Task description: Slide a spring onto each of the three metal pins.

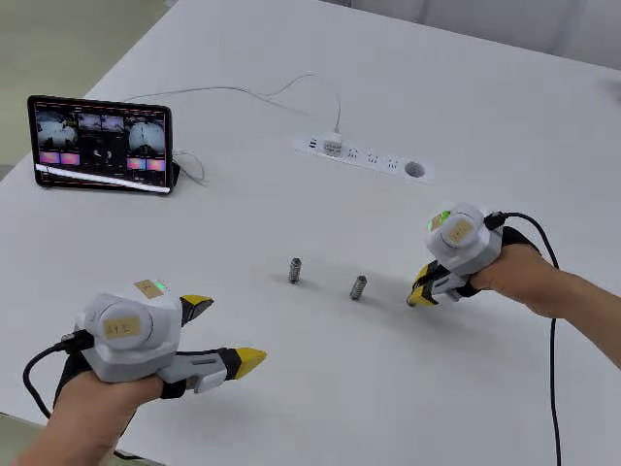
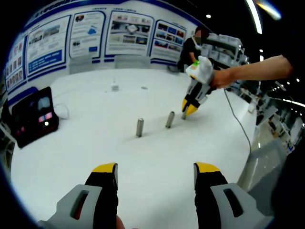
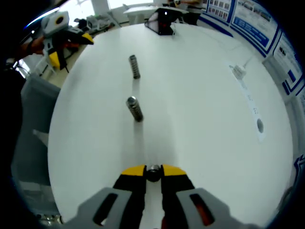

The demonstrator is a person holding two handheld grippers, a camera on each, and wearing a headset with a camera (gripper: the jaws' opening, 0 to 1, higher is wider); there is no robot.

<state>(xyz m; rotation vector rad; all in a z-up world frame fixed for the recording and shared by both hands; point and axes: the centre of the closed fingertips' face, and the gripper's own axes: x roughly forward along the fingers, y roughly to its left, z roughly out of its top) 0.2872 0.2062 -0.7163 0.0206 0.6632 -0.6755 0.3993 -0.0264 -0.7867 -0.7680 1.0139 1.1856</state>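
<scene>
We take this for a showroom or demonstration lab, not a home. We work at a broad white table (image 1: 408, 68). Toward its far side lie a white power strip (image 1: 364, 156) with a charger plugged in and a tablet (image 1: 101, 144) showing small picture tiles. Beyond the table, printed poster panels (image 2: 128, 31) line the wall, what look like stocked racks (image 2: 224, 45) stand nearby, and strip lights (image 2: 253, 16) run overhead.
</scene>
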